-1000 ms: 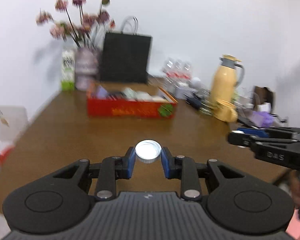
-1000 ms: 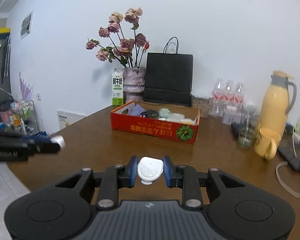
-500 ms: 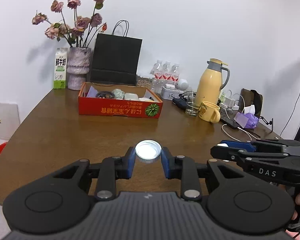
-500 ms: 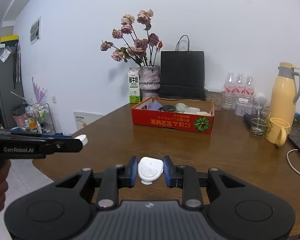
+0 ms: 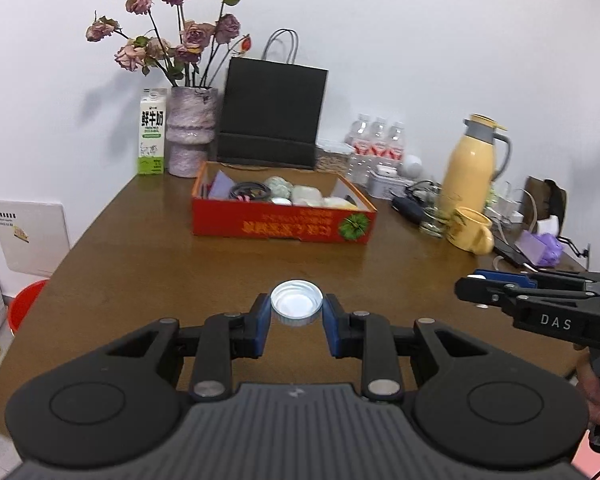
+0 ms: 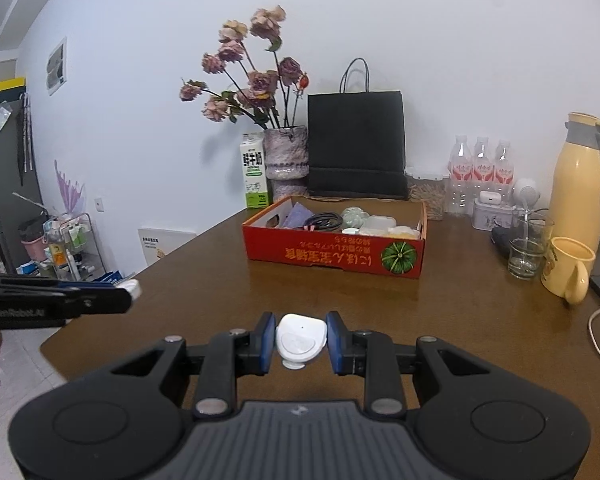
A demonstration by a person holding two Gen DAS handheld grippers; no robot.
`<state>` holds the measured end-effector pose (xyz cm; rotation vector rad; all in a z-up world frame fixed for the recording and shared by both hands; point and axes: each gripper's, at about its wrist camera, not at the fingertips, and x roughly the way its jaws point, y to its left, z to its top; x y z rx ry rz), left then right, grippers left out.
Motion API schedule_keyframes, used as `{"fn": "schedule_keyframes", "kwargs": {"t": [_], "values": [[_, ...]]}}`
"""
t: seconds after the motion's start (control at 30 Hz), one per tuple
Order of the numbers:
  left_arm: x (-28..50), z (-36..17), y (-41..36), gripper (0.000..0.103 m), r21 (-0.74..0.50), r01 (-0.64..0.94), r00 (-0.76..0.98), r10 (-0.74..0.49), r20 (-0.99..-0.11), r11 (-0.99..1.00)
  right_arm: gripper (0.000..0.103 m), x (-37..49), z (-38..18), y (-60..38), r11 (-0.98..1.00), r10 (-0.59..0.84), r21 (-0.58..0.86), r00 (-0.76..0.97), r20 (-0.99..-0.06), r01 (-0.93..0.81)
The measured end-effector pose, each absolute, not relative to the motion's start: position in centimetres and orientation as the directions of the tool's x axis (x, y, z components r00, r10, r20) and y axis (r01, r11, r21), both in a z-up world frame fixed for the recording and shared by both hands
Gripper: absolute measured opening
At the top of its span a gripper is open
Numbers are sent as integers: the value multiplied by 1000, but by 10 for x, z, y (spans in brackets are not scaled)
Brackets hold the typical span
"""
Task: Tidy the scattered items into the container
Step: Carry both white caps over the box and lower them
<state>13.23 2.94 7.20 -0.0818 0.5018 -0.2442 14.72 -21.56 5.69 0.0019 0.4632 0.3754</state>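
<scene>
Silver cap [image 5: 296,308] is sitting pinched in your left hand-held gripper [image 5: 296,314], the white case [image 6: 301,340] in your right hand-held gripper [image 6: 301,338] — both facing the red box [image 5: 284,224] at twelve o'clock, ready for dropping in.

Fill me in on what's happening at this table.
A person holds a gripper in each hand. The left gripper is shut on a round silver metal cap; the right gripper is shut on a small white plastic case. Both are short of the red cardboard box on the brown wooden table, which already holds items.
</scene>
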Motion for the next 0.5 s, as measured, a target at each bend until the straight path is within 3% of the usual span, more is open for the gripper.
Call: {"fn": "schedule_keyframes", "kwargs": {"t": [0.23, 0.5], "values": [[221, 89, 39, 28, -79, 220, 866, -232, -442, 972, 26, 247, 68, -217, 940, 329, 57, 843, -426, -337], [339, 100, 54, 28, -109, 217, 860, -243, -449, 970, 26, 378, 82, -201, 916, 401, 152, 820, -408, -372]]}}
